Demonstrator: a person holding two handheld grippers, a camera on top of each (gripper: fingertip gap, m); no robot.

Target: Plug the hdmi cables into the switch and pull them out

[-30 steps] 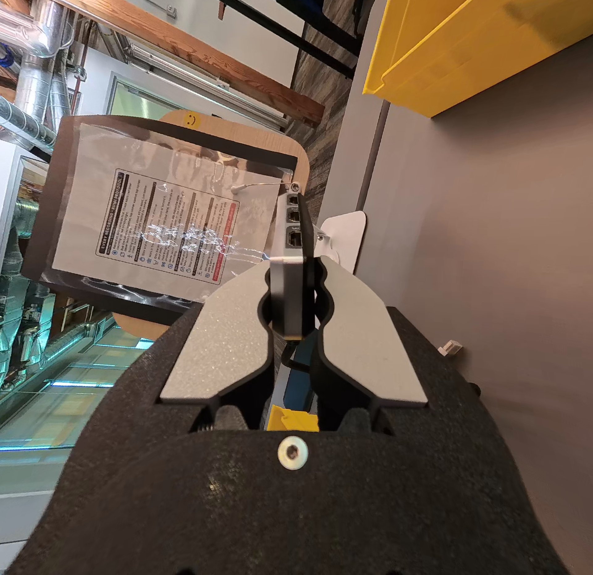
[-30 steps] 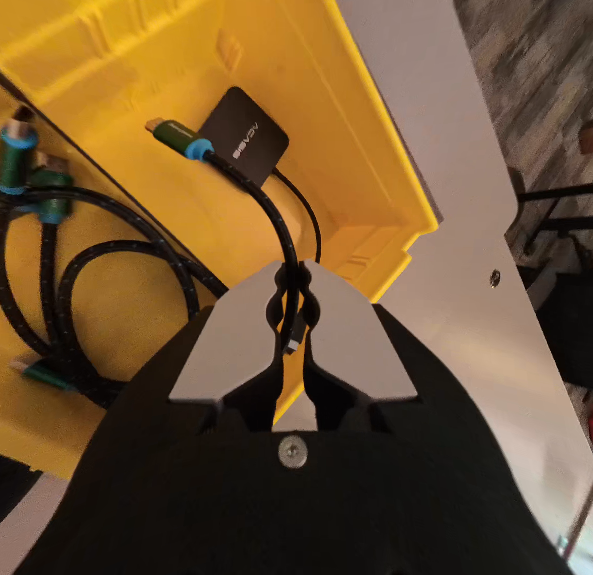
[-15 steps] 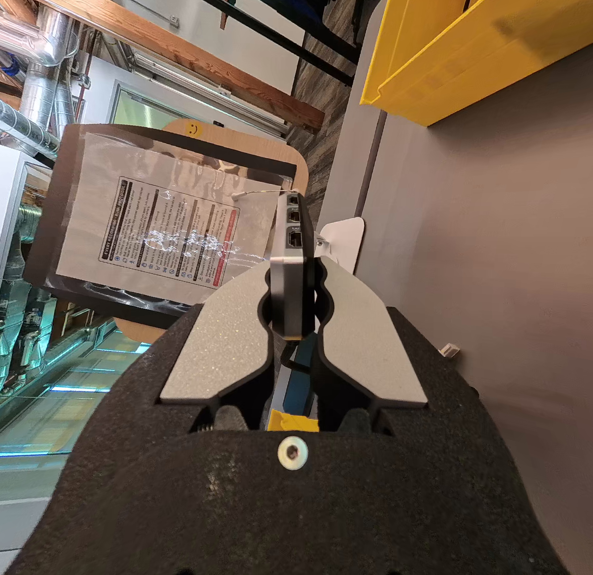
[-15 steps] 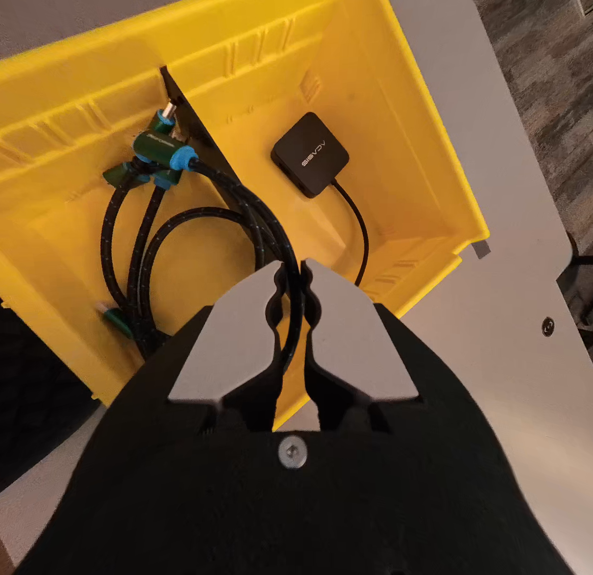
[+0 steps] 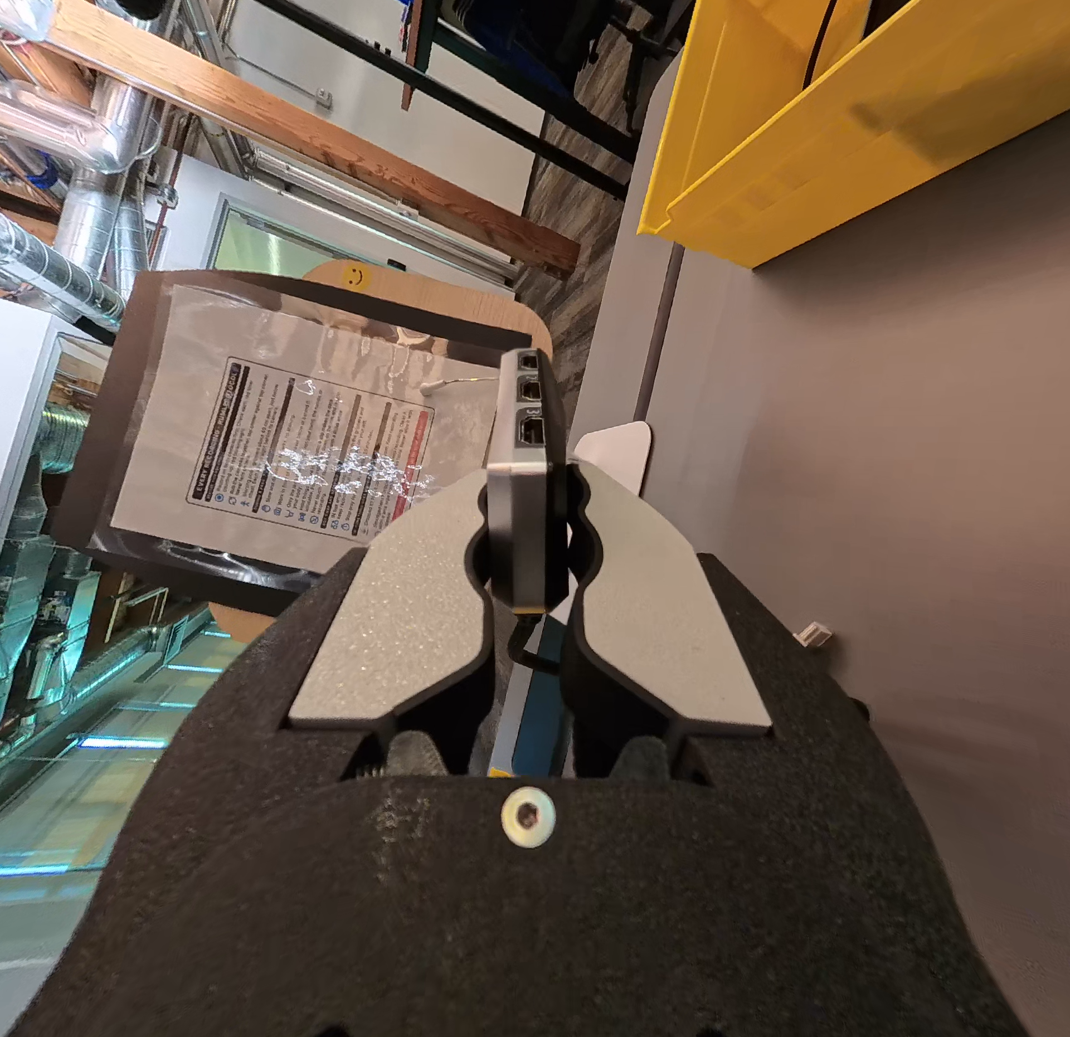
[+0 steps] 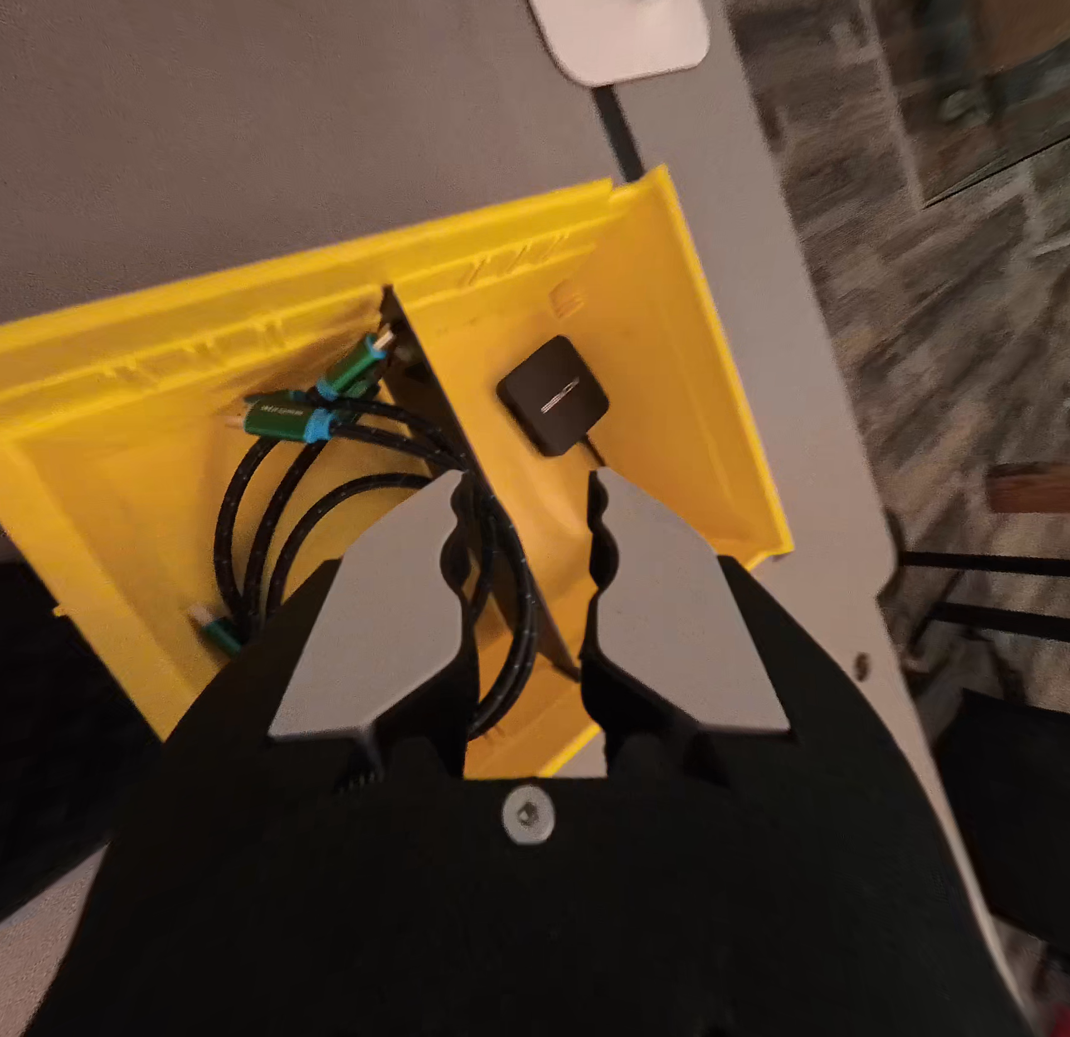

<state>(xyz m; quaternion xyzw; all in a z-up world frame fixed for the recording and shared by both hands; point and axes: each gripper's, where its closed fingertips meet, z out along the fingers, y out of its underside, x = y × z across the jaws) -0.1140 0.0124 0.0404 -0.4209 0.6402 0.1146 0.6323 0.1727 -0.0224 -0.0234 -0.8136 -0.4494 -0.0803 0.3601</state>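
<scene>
My left gripper (image 5: 530, 482) is shut on the grey and black HDMI switch (image 5: 524, 430) and holds it edge-on in the air, its three empty ports facing the camera. My right gripper (image 6: 524, 476) is open and empty above the yellow bin (image 6: 724, 372). Black braided HDMI cables (image 6: 278, 523) with green and blue plugs (image 6: 284, 421) lie coiled in the bin's left compartment. A small black square box (image 6: 553, 395) with a thin lead lies in the right compartment.
The yellow bin (image 5: 868, 112) stands on the grey table (image 5: 897, 430) at the upper right of the left wrist view. A white plate (image 5: 616, 450) sits at the table edge. A laminated sheet on a wooden board (image 5: 301, 424) stands beyond the switch. My hands' fingertips stand some 30 centimetres from each other.
My right gripper has opened and let go of the HDMI cable, which now lies in the bin's left compartment, and it has drawn back higher. The left gripper keeps holding the switch nearly still.
</scene>
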